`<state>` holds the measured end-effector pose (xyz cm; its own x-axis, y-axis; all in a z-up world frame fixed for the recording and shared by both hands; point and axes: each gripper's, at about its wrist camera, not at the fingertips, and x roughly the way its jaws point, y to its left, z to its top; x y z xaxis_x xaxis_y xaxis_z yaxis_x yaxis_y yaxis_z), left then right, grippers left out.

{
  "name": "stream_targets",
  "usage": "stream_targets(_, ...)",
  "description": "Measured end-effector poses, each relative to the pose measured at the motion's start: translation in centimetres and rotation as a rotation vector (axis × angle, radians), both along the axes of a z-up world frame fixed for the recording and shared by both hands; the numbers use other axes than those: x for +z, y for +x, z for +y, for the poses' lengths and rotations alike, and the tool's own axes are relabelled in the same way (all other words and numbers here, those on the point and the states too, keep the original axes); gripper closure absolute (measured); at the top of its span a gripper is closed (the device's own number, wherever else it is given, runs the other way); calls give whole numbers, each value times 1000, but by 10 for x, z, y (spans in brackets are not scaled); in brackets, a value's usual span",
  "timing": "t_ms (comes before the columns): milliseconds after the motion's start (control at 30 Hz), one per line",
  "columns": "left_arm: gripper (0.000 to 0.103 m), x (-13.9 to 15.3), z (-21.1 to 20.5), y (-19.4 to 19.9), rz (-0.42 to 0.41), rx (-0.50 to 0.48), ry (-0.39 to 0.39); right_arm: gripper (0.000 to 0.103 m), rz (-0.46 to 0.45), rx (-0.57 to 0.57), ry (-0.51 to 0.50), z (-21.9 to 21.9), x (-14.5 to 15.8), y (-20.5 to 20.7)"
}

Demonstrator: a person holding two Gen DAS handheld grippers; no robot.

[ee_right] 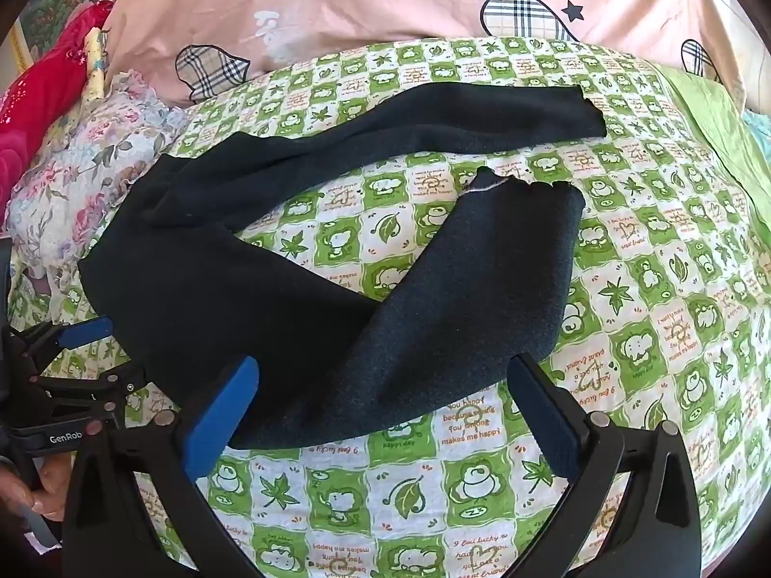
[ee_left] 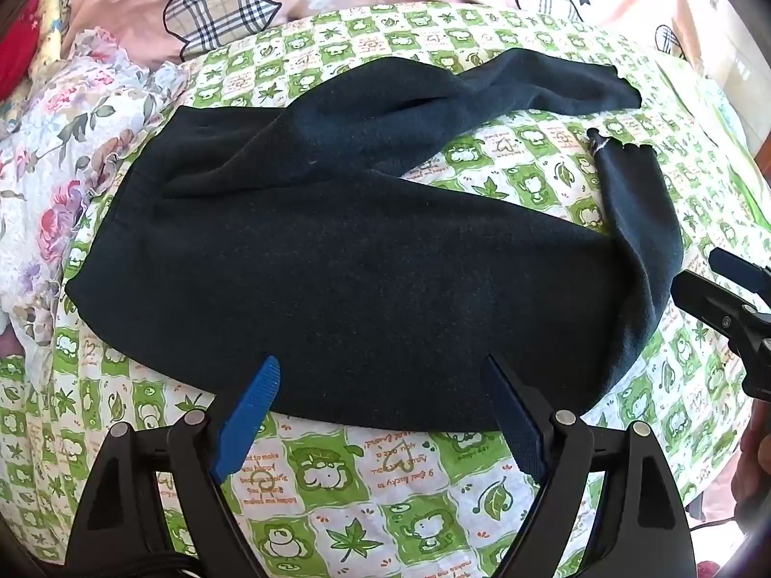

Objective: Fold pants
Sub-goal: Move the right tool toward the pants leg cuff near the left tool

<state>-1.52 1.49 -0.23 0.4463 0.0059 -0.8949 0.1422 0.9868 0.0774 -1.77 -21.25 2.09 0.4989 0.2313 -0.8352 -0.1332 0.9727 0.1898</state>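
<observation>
Left gripper: the black two-finger tool with blue ribbed pads (ee_left: 383, 375) hovers with its fingers spread wide, nothing between them; the tips sit over the near edge of the pants' broad upper part.
Right gripper: the matching black tool with blue pads (ee_right: 383, 375) is likewise spread apart and empty, its tips at the near edge of the pants' bent leg; in the left wrist view it shows at the right edge (ee_left: 723, 284).
Pants: the dark navy fleece-like pants (ee_left: 347, 260) lie unfolded on the bedspread, waist toward the floral cloth.
Far leg: it runs away from the waist, its cuff (ee_right: 585, 113) lying flat, well apart from the other cuff.
Near leg: it doubles back at a bend by the right gripper, so its ragged-edged cuff (ee_right: 525, 192) points toward the pink cover.
Bedspread: the green-and-white checked cotton spread with cartoon animals and leaves (ee_right: 641, 289) shows between the two legs.
Floral cloth: a ruffled white cloth with pink flowers (ee_left: 62, 168) lies beside the pants' waist.
Pink cover: a pale pink quilt with plaid heart patches (ee_right: 385, 5) lies beyond the far leg.
</observation>
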Motion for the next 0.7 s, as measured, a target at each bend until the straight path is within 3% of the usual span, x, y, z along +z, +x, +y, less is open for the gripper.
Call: stream_targets(700,17,-3,-12,-1,16,-41,-7,1,-2,-41,23,-12,-2,5)
